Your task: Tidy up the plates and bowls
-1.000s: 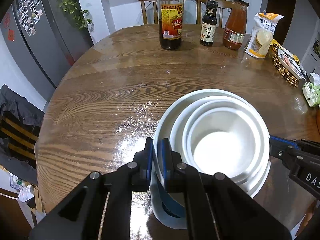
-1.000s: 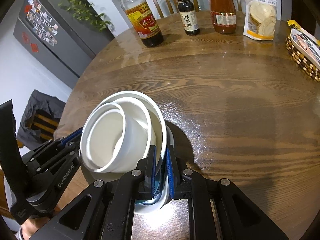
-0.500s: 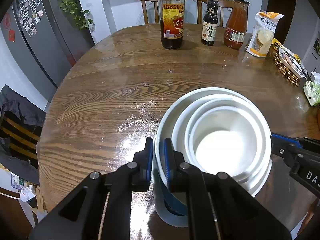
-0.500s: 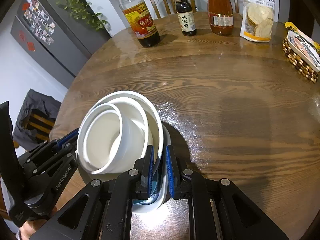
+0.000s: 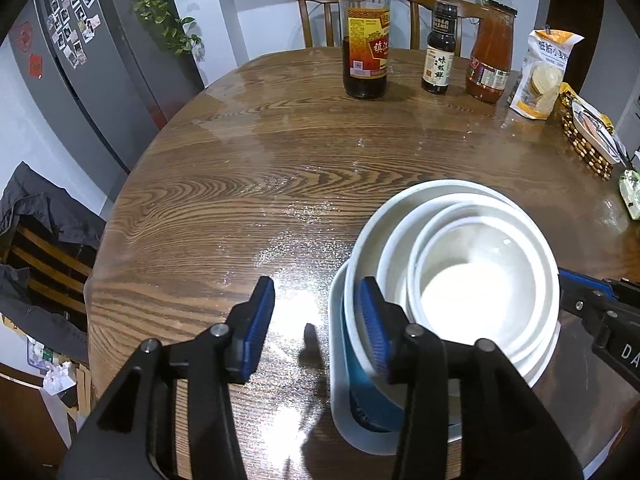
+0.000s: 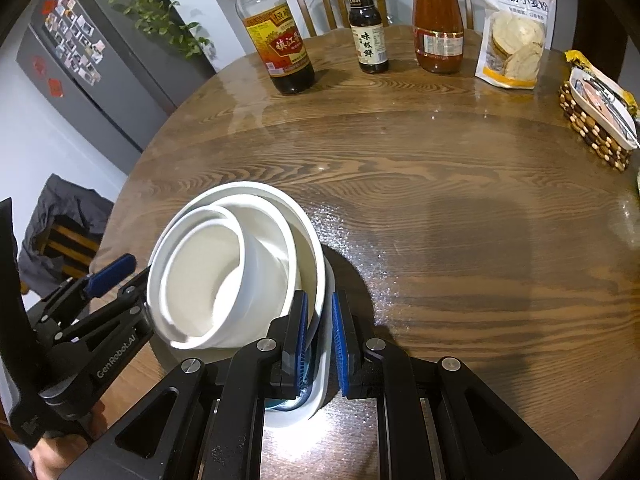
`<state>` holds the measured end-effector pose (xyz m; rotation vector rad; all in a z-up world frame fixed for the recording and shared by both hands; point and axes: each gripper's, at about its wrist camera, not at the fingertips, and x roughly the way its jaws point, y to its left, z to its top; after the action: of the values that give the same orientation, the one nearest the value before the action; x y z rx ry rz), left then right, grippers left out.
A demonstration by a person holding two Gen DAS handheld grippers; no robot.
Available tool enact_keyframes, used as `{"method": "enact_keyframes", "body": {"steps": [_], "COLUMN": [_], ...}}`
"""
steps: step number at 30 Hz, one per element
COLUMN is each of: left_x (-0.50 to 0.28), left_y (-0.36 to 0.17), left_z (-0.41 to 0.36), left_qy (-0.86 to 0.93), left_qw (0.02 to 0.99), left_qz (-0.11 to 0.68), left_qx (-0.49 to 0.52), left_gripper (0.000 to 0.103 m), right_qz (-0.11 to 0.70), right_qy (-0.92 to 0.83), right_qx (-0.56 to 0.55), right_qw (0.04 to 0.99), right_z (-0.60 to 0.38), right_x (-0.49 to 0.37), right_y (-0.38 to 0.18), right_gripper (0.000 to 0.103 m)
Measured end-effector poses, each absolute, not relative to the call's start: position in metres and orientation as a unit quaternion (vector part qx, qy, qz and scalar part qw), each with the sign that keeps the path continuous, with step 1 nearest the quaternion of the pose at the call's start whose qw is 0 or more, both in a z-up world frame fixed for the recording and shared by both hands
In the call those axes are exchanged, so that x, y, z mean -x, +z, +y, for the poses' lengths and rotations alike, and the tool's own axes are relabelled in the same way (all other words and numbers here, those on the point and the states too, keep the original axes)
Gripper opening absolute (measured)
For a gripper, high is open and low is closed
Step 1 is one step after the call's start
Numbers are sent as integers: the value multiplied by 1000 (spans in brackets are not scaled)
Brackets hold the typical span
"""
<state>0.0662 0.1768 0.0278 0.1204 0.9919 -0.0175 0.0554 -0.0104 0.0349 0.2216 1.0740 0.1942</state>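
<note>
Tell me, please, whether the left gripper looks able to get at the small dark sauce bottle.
Probably yes: the left gripper is opening, and bare table lies between it and the small dark sauce bottle.

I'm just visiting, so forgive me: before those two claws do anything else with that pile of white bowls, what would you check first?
1. Left gripper letting go: ok, jaws opening, the outer rim between them but its pads clear.
2. Right gripper holding: ok, shut on the outer bowl.
3. Stack of bowls nested: ok, though the inner ones look tilted.
4. Stack resting on the table: cannot tell.
5. Bottles away from the stack: ok.
</note>
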Motion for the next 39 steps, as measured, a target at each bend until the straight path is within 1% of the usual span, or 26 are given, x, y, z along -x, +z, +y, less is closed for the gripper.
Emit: {"method": "enact_keyframes", "body": {"steps": [4, 7, 8, 10, 12, 13, 18, 25, 28, 30, 32, 36, 39], "left_x": [-67, -67, -67, -67, -67, -67, -67, -67, -68, -68, -68, -69, -69], "left_y": [28, 28, 28, 28, 28, 28, 27, 28, 27, 27, 27, 27, 27], "left_z": [178, 179, 179, 181, 183, 183, 185, 183, 184, 185, 186, 187, 188], "left_qy": [-7, -2, 0, 1, 4, 5, 10, 15, 20, 23, 25, 29, 32], "left_qw": [877, 877, 877, 876, 876, 876, 875, 875, 875, 875, 875, 875, 875], "left_qz": [477, 477, 477, 478, 479, 478, 480, 479, 479, 480, 480, 479, 480], "left_qx": [-56, -57, -57, -54, -54, -54, -54, -58, -60, -60, -60, -60, -58], "left_gripper": [48, 53, 55, 57, 60, 61, 63, 66, 70, 73, 74, 80, 82], "right_qz": [510, 511, 511, 511, 510, 510, 510, 511, 511, 511, 510, 511, 510], "right_qy": [90, 88, 86, 82, 76, 73, 57, 54, 53, 49, 44, 42, 41], "right_qx": [-104, -102, -102, -100, -99, -99, -98, -103, -103, -102, -100, -103, -101], "right_qw": [849, 849, 849, 850, 851, 851, 853, 852, 852, 852, 853, 852, 853], "right_z": [-11, -11, -11, -12, -13, -14, -19, -20, -21, -21, -22, -23, -23], "right_x": [-56, -57, -57, -57, -57, -57, -57, -57, -57, -57, -57, -57, -57], "right_y": [35, 35, 35, 35, 35, 34, 34, 32, 32, 32, 32, 31, 31], "right_gripper": [15, 15, 17, 20, 27, 28, 48, 50, 50, 55, 59, 60, 60]}}
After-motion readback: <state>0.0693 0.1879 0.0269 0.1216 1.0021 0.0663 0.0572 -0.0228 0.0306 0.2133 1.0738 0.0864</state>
